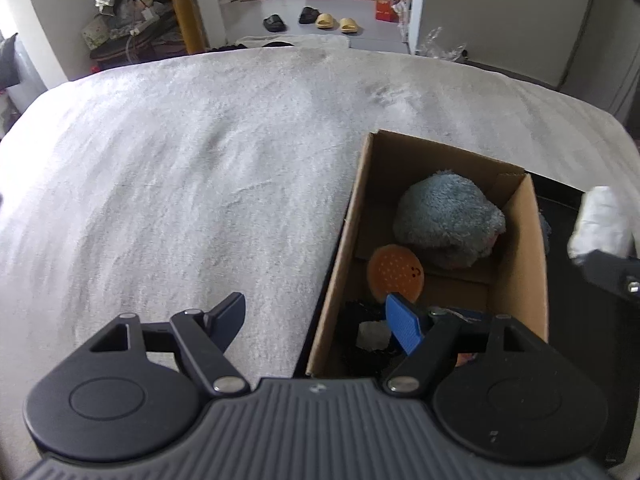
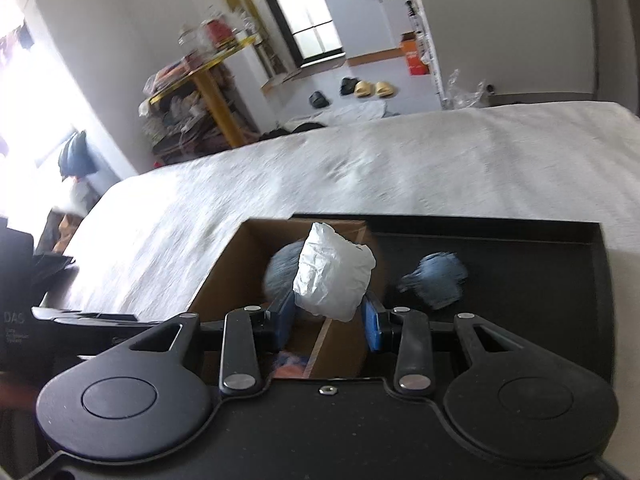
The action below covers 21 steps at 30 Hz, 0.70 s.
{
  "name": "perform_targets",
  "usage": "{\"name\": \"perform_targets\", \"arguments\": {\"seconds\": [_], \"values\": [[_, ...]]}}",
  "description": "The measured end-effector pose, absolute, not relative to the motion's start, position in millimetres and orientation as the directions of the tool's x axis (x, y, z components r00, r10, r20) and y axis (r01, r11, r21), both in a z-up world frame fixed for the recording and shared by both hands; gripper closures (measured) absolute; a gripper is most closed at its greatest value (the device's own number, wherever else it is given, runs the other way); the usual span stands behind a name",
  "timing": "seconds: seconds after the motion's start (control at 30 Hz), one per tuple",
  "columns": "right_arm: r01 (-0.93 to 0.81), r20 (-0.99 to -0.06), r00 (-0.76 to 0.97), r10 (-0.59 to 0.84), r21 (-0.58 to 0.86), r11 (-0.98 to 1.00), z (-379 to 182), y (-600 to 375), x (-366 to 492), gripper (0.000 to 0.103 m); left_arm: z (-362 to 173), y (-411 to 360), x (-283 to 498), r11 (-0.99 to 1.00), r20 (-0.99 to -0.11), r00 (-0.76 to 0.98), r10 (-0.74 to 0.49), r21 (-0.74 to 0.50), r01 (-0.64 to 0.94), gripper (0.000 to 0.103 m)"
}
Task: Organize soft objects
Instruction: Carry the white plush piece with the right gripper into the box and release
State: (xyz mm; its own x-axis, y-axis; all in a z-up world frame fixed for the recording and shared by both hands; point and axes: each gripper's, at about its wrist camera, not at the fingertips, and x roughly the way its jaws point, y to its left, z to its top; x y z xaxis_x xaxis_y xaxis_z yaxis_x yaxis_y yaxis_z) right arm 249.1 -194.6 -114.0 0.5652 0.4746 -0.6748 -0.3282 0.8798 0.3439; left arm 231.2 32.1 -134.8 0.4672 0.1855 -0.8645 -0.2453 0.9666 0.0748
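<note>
The right gripper (image 2: pixel 329 322) has its fingers clamped on a white crumpled bundle (image 2: pixel 332 274) (soft, maybe paper or cloth), held in the air just above the right wall of the cardboard box (image 2: pixel 224 276). The bundle stands upright between the fingers, so the box opening lies to the left and below.

The left gripper (image 1: pixel 316 318) is empty, fingers apart, over the near left corner of the box.

A dark case at the left edge shows "DAS"; the rest is unreadable.
</note>
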Motion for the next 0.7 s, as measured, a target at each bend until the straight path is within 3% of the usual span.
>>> {"name": "perform_targets", "arguments": {"seconds": [0.3, 0.47, 0.6, 0.7], "values": [[-0.348, -0.708, 0.546, 0.449, 0.296, 0.89, -117, -157, 240, 0.067, -144, 42, 224, 0.973, -0.866, 0.484, 0.126, 0.013, -0.23, 0.028], [-0.344, -0.722, 0.547, 0.423, 0.267, 0.9, -119, -144, 237, 0.066, -150, 48, 220, 0.972, -0.868, 0.488, 0.089, -0.031, -0.232, 0.035], [-0.344, -0.733, 0.543, 0.409, 0.25, 0.905, -120, -136, 237, 0.066, -154, 52, 218, 0.972, -0.87, 0.489, 0.06, -0.062, -0.229, 0.053], [-0.343, -0.741, 0.541, 0.397, 0.236, 0.909, -121, -131, 238, 0.066, -159, 54, 216, 0.97, -0.877, 0.479, 0.04, -0.08, -0.228, 0.075]]}}
